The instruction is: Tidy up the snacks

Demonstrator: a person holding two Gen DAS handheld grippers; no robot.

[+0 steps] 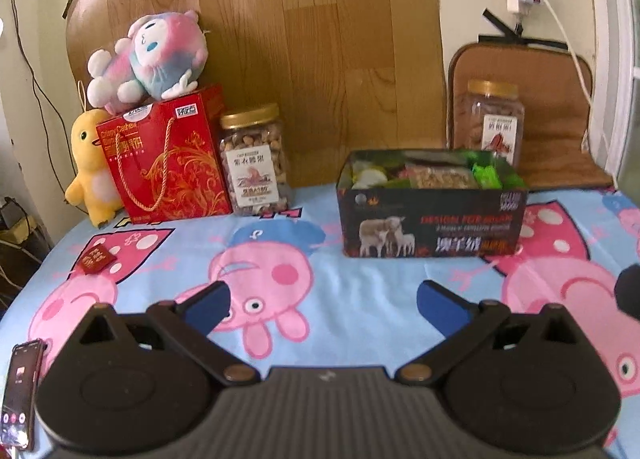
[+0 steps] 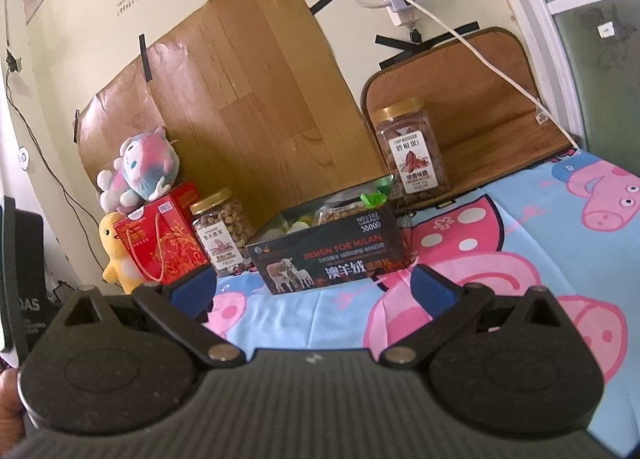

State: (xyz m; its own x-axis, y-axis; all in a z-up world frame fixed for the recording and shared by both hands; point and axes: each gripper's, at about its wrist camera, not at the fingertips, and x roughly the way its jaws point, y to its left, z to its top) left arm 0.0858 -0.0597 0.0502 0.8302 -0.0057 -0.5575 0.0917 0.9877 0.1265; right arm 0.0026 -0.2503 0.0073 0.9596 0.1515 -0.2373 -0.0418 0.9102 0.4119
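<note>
Both tools, left (image 1: 323, 301) and right (image 2: 311, 289), hover spread wide and empty, level, facing the snack box (image 1: 432, 225).

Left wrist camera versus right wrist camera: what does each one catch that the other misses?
Only the left wrist view shows the phone at the sheet's edge and the small red packet lying on the sheet. Only the right wrist view shows the window frame. Both show the open dark snack box, the two gold-lidded jars, the red gift box, the plush toys, and an open, empty claw.
</note>
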